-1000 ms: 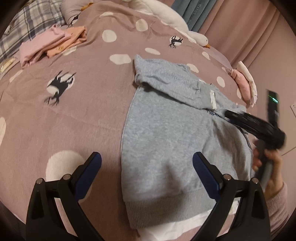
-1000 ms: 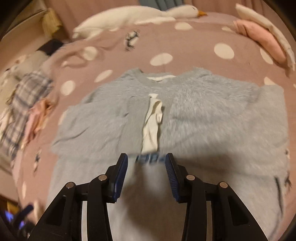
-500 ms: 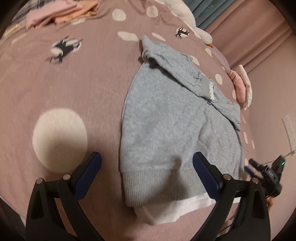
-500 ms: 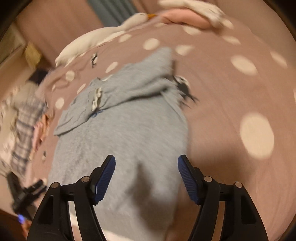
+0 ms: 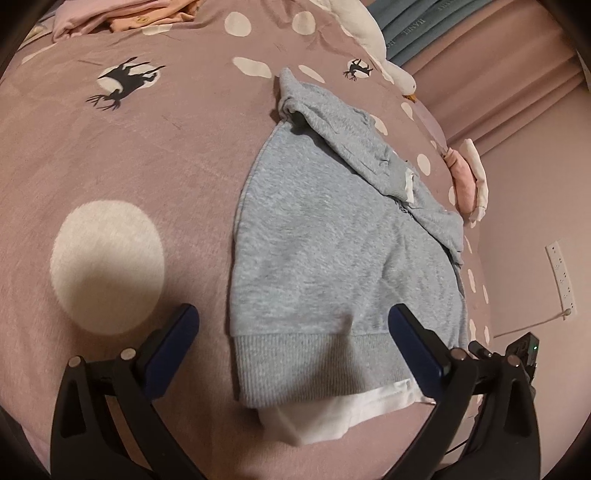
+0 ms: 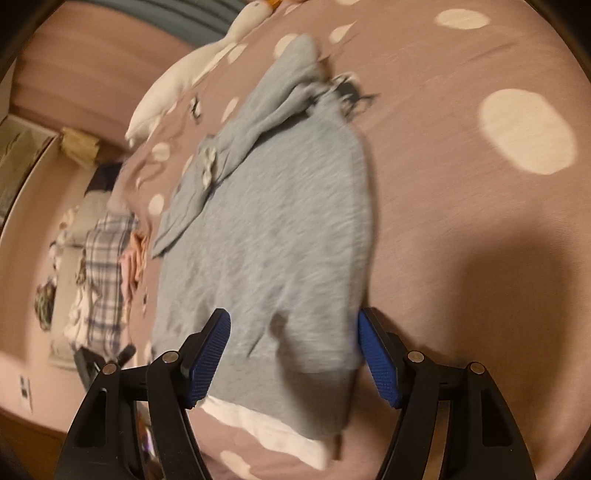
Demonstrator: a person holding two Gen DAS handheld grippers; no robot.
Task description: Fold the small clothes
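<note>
A grey sweatshirt (image 5: 325, 243) lies flat on the pink spotted bedspread (image 5: 122, 155), both sleeves (image 5: 354, 144) folded across its chest. A white under-layer hem (image 5: 332, 417) sticks out below the ribbed waistband. My left gripper (image 5: 291, 317) hovers open over the waistband's left part, touching nothing. My right gripper (image 6: 291, 321) is open above the waistband's right corner, cloth beneath its fingers but not pinched. It also shows low at the right edge of the left wrist view as the right gripper (image 5: 517, 354).
A pile of pink and orange clothes (image 5: 129, 14) lies at the far left of the bed. A white goose plush (image 5: 369, 33) and folded pink and white garments (image 5: 469, 177) sit along the far side. Plaid fabric (image 6: 107, 266) lies by the wall.
My right gripper let go of the folded sleeve, drew back to the waistband's right corner and widened its jaws. My left gripper dipped toward the waistband, then kept still.
</note>
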